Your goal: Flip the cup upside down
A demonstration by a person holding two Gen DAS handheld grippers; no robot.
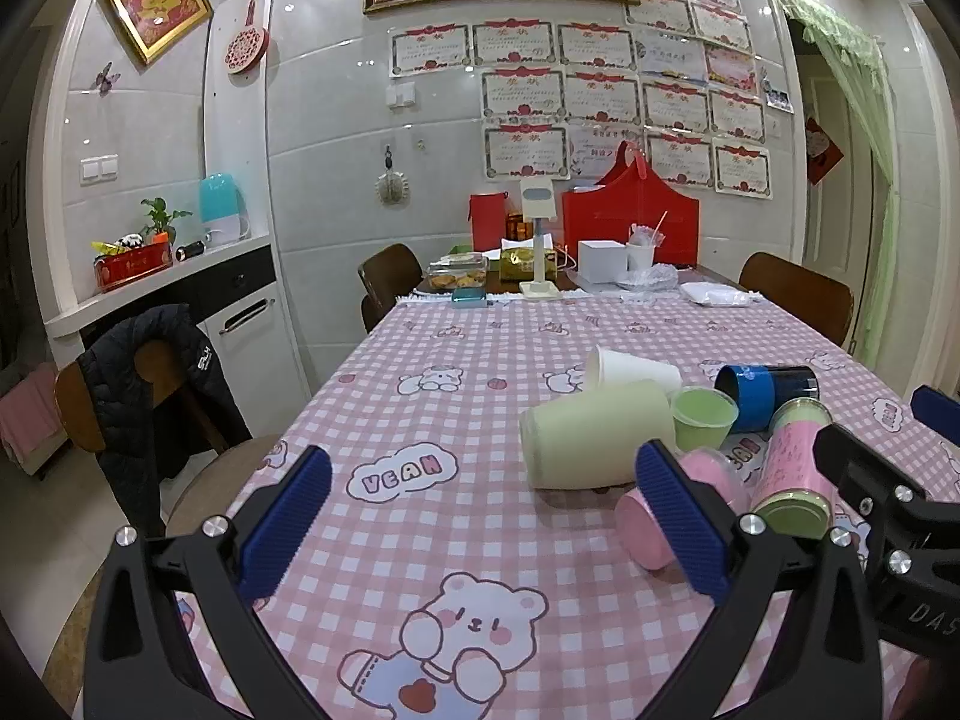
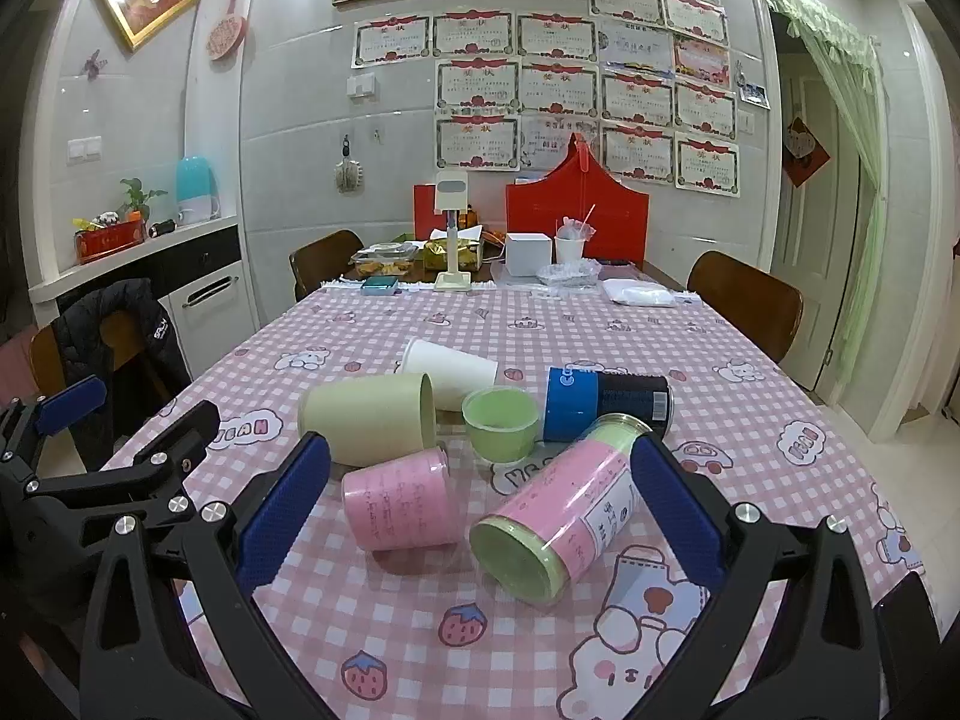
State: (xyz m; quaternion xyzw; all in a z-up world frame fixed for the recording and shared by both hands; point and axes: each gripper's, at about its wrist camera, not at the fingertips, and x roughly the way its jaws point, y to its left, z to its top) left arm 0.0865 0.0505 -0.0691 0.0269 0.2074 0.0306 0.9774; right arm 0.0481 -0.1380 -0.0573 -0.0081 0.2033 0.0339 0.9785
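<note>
Both grippers spread wide, empty; the right gripper [image 2: 480,504] frames the pink cup [image 2: 397,507] lying sideways at frame centre, nearer than the left gripper [image 1: 480,516].

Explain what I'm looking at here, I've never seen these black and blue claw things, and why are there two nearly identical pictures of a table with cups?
Those claws are hand-held grippers; a person holds one in each hand. Each carries a wide-angle camera looking along its fingers, hence two similar pictures. One shows the left gripper, the other the right gripper. Both are open and hold nothing.

On the pink checked tablecloth lie several containers on their sides: a cream cup, a white paper cup, a pink cup, a blue and black can and a pink canister. Only the small green cup stands upright.
</note>
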